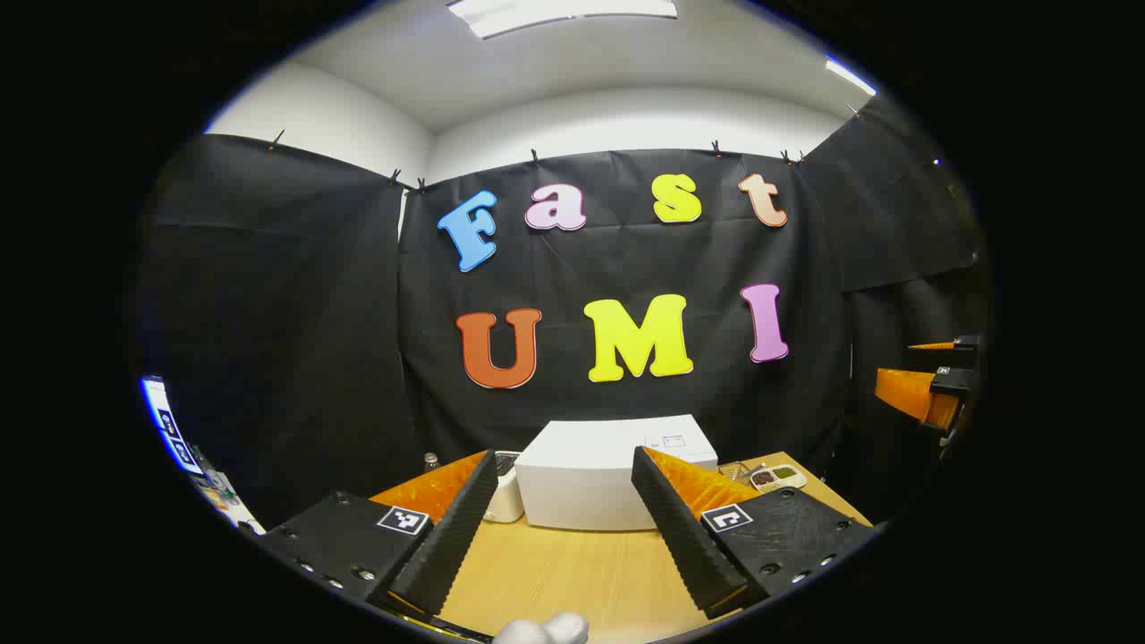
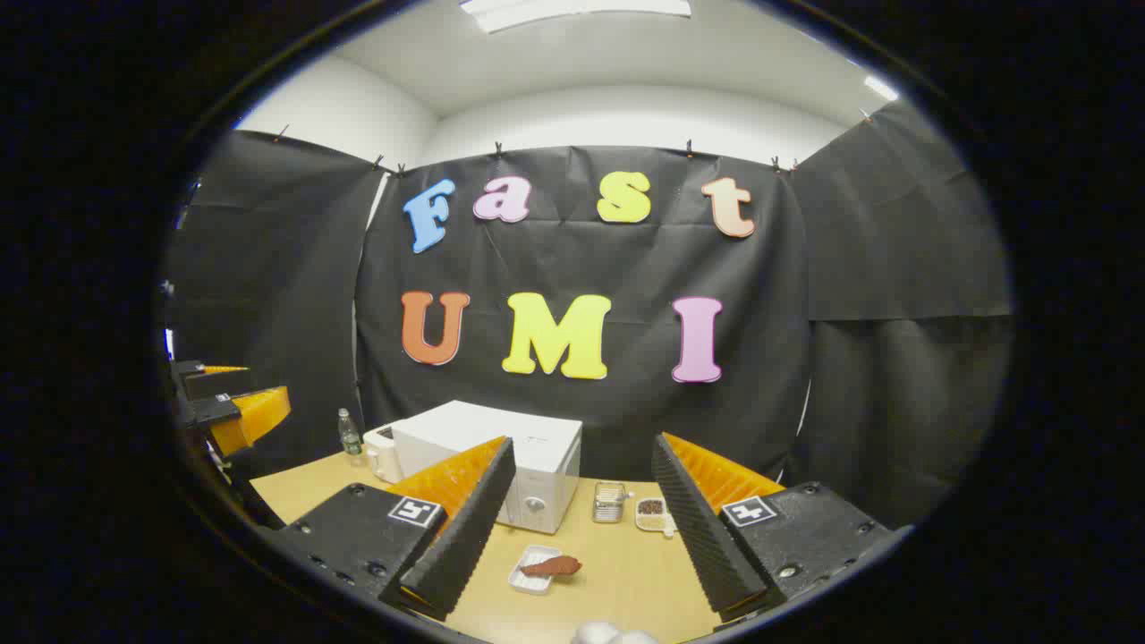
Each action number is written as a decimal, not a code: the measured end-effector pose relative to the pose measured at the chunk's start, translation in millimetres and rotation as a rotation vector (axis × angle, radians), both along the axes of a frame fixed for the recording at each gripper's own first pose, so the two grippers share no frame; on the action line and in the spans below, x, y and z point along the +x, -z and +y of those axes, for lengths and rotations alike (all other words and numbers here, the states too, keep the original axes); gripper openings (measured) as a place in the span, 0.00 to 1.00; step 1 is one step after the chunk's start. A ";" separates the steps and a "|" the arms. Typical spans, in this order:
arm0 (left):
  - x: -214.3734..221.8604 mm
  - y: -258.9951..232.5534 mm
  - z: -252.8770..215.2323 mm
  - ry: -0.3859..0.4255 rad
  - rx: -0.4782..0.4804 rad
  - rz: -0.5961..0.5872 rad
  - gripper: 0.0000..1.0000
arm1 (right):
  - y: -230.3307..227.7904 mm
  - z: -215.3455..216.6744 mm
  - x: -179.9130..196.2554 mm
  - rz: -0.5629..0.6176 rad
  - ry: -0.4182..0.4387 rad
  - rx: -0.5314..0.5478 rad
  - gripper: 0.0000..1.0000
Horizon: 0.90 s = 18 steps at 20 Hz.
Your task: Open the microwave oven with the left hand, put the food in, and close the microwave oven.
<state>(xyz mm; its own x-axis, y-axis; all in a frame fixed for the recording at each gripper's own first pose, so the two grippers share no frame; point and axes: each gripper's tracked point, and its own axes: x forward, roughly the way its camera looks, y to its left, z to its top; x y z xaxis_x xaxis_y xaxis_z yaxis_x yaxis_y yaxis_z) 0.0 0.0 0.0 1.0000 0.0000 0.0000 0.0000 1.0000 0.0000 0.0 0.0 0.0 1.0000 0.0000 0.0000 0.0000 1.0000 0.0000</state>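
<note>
In the left gripper view, the left gripper [image 1: 565, 514] hangs above the wooden table [image 1: 572, 572], its fingers spread wide and holding nothing. Bare tabletop runs between them up to the white microwave oven [image 1: 608, 474], which sits shut at the far middle of the table, close to the cloth wall. A small white appliance [image 1: 506, 492] touches its left side, half hidden by the left finger. A divided dish [image 1: 776, 477] lies near the table's right edge. The other gripper's orange fingers [image 1: 912, 389] are cut off at the far right.

In the right gripper view, the right gripper [image 2: 583, 514] is also wide open and empty. The food [image 2: 551, 565], a brownish piece, lies on a small white tray [image 2: 530, 577] on open table in front of the microwave oven [image 2: 501, 465], well apart from both fingers. A metal holder [image 2: 608, 501] and the divided dish [image 2: 653, 512] stand right of the oven; a bottle [image 2: 348, 432] stands at the left rear. The left gripper [image 2: 234, 402] pokes in at the left edge; its opening is hard to judge there.
</note>
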 end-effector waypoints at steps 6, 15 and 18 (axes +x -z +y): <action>12.1 -8.4 7.2 0.020 0.004 0.001 0.95 | -6.6 3.9 0.7 -0.014 0.025 -0.021 0.99; 24.1 -3.7 1.9 0.044 0.034 0.007 0.88 | -1.7 0.8 9.3 0.005 0.052 -0.003 0.92; 31.2 1.1 -3.7 0.045 0.032 0.007 0.88 | -1.9 -6.1 9.1 0.001 0.057 -0.003 0.92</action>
